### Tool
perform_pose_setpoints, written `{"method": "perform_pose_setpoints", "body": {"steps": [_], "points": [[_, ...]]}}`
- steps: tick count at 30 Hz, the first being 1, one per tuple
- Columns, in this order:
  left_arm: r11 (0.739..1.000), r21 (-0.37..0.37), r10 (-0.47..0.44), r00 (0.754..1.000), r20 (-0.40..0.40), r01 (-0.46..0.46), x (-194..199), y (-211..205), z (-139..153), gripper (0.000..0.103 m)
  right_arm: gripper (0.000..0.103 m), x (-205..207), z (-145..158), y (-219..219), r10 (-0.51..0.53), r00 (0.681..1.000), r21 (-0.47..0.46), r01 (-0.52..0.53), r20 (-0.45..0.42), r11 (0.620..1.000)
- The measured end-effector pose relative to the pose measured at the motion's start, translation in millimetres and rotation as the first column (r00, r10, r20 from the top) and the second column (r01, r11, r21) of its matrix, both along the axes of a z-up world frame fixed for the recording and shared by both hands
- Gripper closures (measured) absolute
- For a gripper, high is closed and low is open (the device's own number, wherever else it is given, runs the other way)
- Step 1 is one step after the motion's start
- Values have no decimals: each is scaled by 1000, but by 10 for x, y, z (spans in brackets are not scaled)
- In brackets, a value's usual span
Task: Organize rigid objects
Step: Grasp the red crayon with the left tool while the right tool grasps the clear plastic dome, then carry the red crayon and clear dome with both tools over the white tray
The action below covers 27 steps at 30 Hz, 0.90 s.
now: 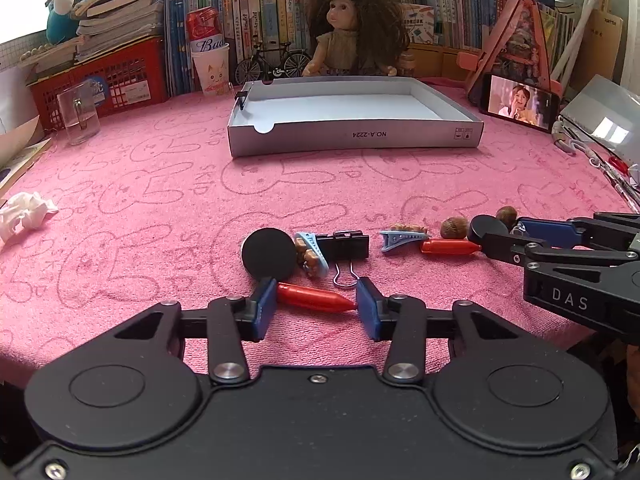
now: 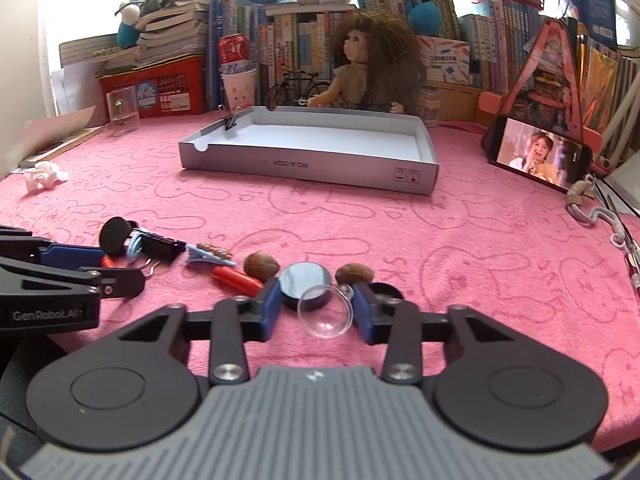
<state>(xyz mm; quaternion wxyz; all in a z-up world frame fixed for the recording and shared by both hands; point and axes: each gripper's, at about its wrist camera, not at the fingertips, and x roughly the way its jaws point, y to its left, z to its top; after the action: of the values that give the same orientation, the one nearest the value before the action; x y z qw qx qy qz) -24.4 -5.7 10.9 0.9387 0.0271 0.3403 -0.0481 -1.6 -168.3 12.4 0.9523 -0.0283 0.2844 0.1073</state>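
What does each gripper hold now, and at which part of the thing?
The left gripper grips a red pointed piece at its two ends. The right gripper has a clear suction cup between its fingers; firm contact cannot be told.

Left gripper sits low over the pink bunny-print towel, its blue pads at both ends of a red bullet-shaped plastic piece. Just beyond: a black round disc, a black binder clip and a blue hair clip. The right gripper reaches in from the right. Far back sits a shallow grey cardboard tray.
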Motion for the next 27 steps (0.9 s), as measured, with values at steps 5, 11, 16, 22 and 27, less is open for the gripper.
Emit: {"method": "perform_pose_setpoints", "body": {"steps": [5, 11, 16, 22, 27], "points": [[1000, -2, -14, 1000, 11, 14, -25, -15, 13, 62, 69, -22, 11, 43, 7, 1000, -11, -7, 10, 1000], [999, -2, -39, 999, 30, 39, -33, -44, 52, 62, 69, -29, 47, 15, -4, 1000, -5, 4, 25, 1000], [999, -9, -48, 998, 49, 48, -12, -51, 114, 62, 69, -14, 88, 0, -6, 999, -3, 6, 34, 1000], [998, -32, -50, 995, 90, 53, 44, -4, 250, 62, 69, 38, 165, -30, -22, 998, -1, 22, 55, 1000], [998, -46, -45, 991, 124, 51, 176, 34, 374, 62, 69, 135, 255, -90, -46, 997, 11, 45, 67, 999]]}}
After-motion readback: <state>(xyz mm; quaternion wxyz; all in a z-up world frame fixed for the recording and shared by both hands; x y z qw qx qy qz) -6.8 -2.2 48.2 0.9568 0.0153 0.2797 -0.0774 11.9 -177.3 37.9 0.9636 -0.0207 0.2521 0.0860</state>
